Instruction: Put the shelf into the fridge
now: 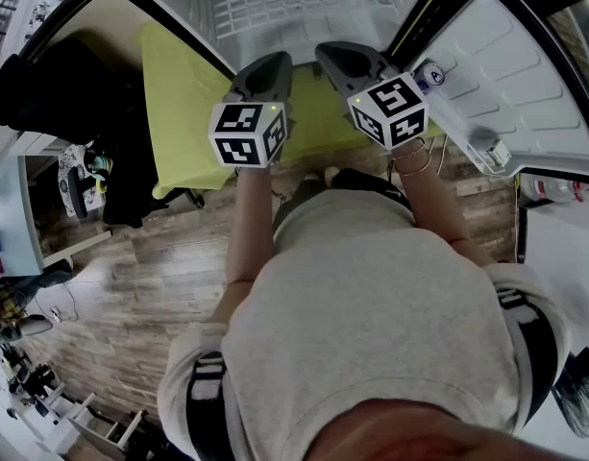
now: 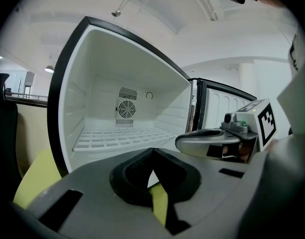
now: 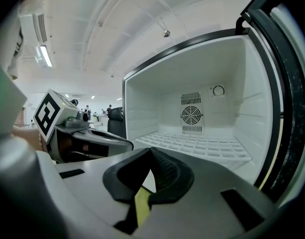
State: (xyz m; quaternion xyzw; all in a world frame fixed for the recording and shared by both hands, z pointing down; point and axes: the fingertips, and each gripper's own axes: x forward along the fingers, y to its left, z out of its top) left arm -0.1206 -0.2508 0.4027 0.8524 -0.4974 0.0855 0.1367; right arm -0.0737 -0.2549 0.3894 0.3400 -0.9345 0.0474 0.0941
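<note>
Head view: left gripper [image 1: 271, 61] and right gripper [image 1: 346, 54] side by side before open fridge [image 1: 179, 8]; white grid shelf [image 1: 294, 8] inside.
Left gripper view: jaws pressed together, empty; shelf flat on fridge floor, below fan [image 2: 126, 108].
Right gripper view: jaws together, empty.

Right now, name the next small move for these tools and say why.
Probably swing the right tool over to the open white fridge door and start pushing it closed. The white grid shelf already lies flat inside the white fridge cabinet, and both that tool and the left tool are shut, holding nothing.
</note>
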